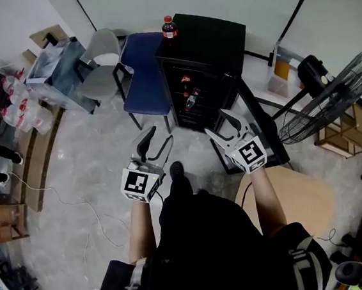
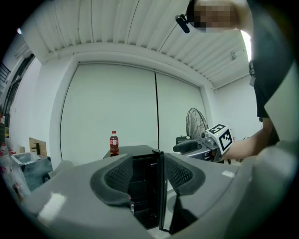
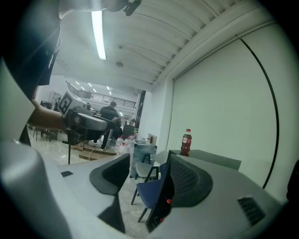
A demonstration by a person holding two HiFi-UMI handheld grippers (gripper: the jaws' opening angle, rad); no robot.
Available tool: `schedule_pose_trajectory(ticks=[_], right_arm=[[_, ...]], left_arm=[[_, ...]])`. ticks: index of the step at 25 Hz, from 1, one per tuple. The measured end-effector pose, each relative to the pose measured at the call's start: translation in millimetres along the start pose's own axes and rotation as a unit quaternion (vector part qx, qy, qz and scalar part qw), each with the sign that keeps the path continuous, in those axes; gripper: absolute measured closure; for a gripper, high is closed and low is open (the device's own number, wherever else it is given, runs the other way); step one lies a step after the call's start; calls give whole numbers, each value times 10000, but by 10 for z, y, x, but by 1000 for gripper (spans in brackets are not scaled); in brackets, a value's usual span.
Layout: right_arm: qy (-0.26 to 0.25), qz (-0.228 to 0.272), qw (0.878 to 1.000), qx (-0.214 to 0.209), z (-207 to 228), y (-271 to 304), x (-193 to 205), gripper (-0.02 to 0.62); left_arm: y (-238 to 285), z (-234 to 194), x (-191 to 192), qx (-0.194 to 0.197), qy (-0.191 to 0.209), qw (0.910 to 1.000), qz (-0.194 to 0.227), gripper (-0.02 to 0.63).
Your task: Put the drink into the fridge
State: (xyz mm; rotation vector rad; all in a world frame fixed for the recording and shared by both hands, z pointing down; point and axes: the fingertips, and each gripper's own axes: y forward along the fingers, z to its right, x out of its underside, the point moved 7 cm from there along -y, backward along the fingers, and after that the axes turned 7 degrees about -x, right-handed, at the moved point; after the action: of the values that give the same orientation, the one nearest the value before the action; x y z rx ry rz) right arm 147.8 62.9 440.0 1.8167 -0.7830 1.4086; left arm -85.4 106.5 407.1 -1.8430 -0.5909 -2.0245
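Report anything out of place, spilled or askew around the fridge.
Nothing looks spilled, tipped or damaged. Two things stand out. The fridge has its door swung wide open. The drink bottle stands upright on the fridge's top, at a far corner, rather than on a shelf inside.

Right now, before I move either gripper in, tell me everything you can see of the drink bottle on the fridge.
The drink bottle is small and looks like clear plastic, with a red cap, a red label and dark cola-coloured liquid. It stands upright on the flat black top of the fridge, at the back corner beside the blue chair. Only the fridge top touches it. The left gripper and right gripper are both open, empty and well short of it.
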Motion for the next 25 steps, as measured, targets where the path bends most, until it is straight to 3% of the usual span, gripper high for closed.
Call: schedule_pose_trajectory(ticks=[10, 25], right_arm=[[-36, -137, 9998, 115, 353, 566, -82, 319], [100, -159, 9970, 756, 756, 1271, -156, 333]], left_arm=[[456, -571, 9, 197, -92, 9997, 61, 394], [1028, -1373, 87, 763, -70, 9971, -18, 396]])
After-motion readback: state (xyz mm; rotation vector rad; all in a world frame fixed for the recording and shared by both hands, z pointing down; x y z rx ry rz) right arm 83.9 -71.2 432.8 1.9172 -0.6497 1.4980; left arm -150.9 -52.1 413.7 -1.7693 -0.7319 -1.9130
